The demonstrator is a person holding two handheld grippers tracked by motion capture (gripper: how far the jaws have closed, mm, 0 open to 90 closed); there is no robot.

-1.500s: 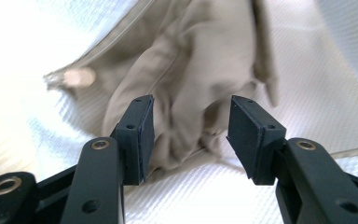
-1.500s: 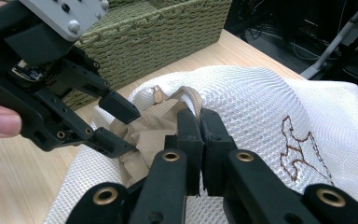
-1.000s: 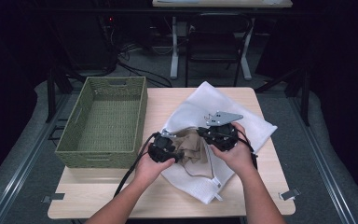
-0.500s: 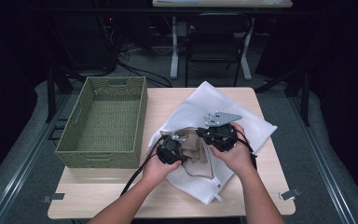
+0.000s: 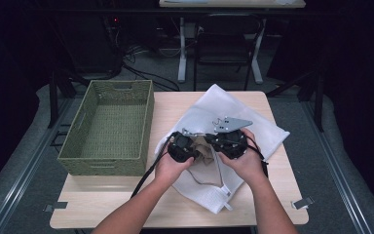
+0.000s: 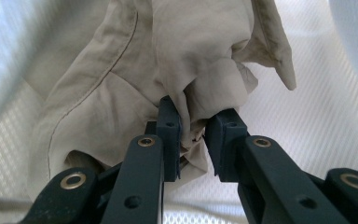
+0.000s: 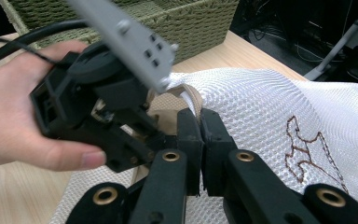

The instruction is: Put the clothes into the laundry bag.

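Note:
A white mesh laundry bag point(image 5: 258, 134) lies on the table with a beige garment point(image 5: 202, 151) in its mouth. My left gripper point(image 5: 191, 148) reaches into that opening. Its jaws have just been closing, and in the left gripper view the left gripper point(image 6: 193, 128) pinches a bunched fold of the beige garment point(image 6: 144, 56) between its pads, with mesh point(image 6: 317, 116) all around. My right gripper point(image 7: 200, 123) is shut on the bag's rim, where a beige band tops the mesh point(image 7: 261, 98). The left gripper's body point(image 7: 98, 102) and its hand are close beside it.
A green woven basket point(image 5: 148, 114) stands on the left half of the table, and its wall point(image 7: 168, 23) rises behind the grippers. Bare wood point(image 5: 126, 207) runs along the front edge. A brown embroidered figure point(image 7: 307, 149) marks the bag. Chair and desk legs stand beyond the table.
My left gripper has moved to the right, from the bag's left edge into its mouth, and has closed on the garment. The right gripper has stayed in place on the rim.

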